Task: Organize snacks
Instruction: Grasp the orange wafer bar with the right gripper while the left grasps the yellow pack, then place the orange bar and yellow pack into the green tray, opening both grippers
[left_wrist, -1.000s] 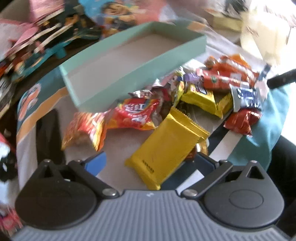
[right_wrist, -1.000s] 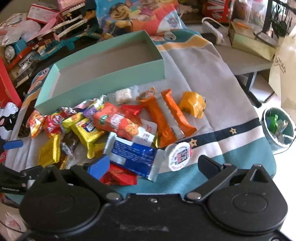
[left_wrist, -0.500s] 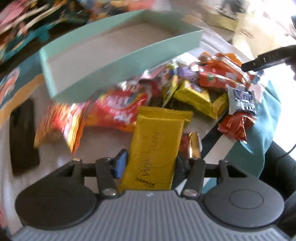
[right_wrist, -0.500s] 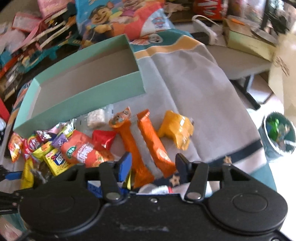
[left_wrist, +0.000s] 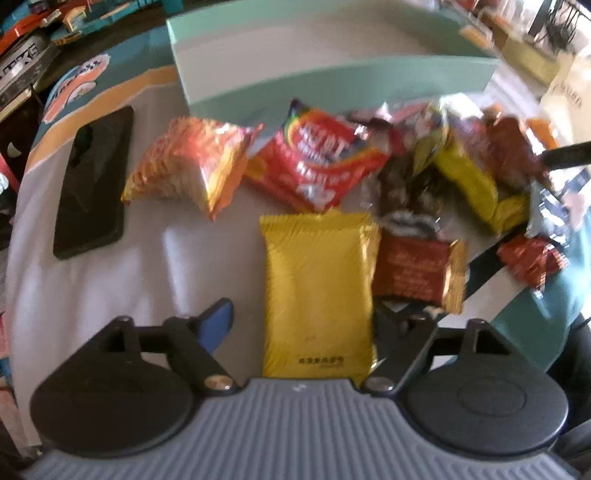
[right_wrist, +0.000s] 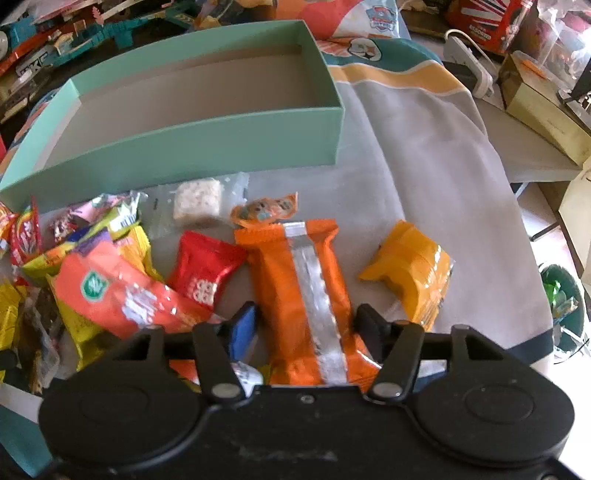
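Lying near the cloth-covered table's front edge, the yellow packet (left_wrist: 317, 291) is straddled by the left gripper (left_wrist: 306, 317), its fingers just reopened and untouching, while the orange packet (right_wrist: 303, 295) sits between the right gripper (right_wrist: 306, 321) fingers, contact unclear; closing, then lifting into the empty green box (right_wrist: 207, 147), is judged next.

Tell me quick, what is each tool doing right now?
Left tool: open, jaws just opening, yellow packet between, not gripped.
Right tool: open, jaws just opening, orange packet between, not gripped.

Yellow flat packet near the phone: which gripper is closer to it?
Left. The left gripper straddles the yellow packet; the right gripper is off at the pile's other side, around an orange bar.
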